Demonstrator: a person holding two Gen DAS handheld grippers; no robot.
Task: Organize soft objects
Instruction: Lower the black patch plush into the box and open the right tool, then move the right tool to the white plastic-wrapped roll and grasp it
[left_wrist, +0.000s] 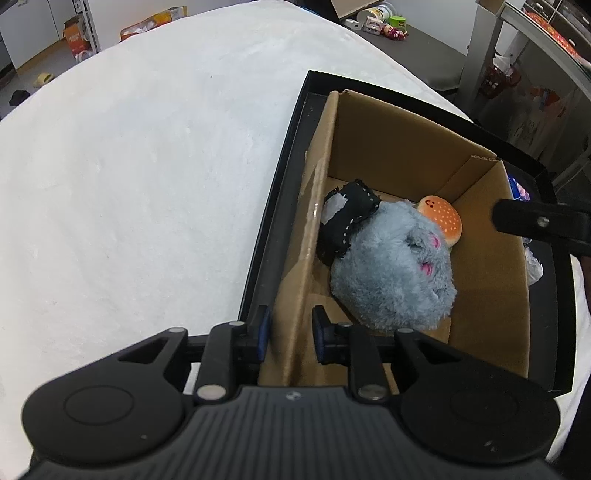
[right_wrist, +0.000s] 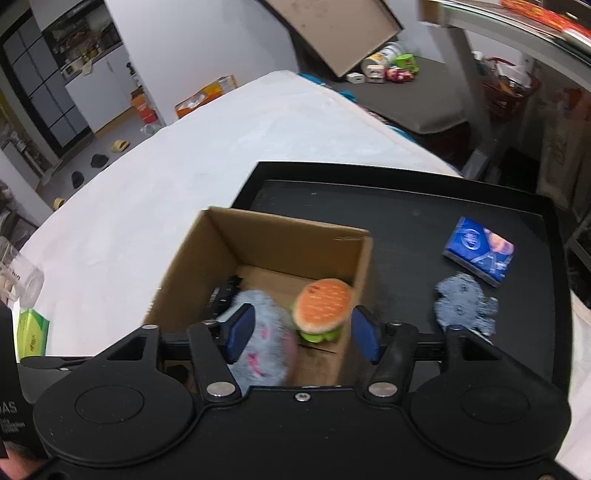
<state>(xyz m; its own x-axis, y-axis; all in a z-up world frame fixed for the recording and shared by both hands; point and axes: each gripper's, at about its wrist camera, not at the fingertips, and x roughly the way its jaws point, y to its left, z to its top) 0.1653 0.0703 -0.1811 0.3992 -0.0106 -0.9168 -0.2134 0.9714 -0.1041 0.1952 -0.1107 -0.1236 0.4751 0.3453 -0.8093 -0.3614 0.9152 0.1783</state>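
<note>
1. Work surface: white table (left_wrist: 129, 166), w/ black tray (right_wrist: 406, 206) at its right side. Tray floor carries the items not yet sorted.

2. Container: cardboard box (left_wrist: 406, 147) stands inside the tray, against its left rim. Left hand-held gripper (left_wrist: 289, 334) straddles the box's near-left wall, jaws narrow, pads abt the wall; contact on both pads cannot be confirmed. Judged role: steadying the box. Keep it there; do not lift.

3. Contents, in the box: grey plush (left_wrist: 395, 266) fills the near floor; black fabric piece (left_wrist: 347, 221) lies against its left side; burger toy (right_wrist: 323, 308) sits at the right wall, touching the plush.

4. Right hand-held gripper (right_wrist: 303, 328): over the box's near-right corner, jaws abt half-wide, nothing pressed between pads. Burger toy shows between the pads in the right wrist view but looks released, resting in the box.

5. Step in hand, judged: clear the box and go for the next soft item.
- Raise the gripper clear of the box rim before moving sideways, else the wall may snag.
- Nearest candidate: blue-grey cloth (right_wrist: 463, 304) on the tray, just right of the box. It lies flat, so approach steeply and pinch a raised fold.
- Blue packet (right_wrist: 480, 254) lies just beyond the cloth; softness cannot be told.
</note>
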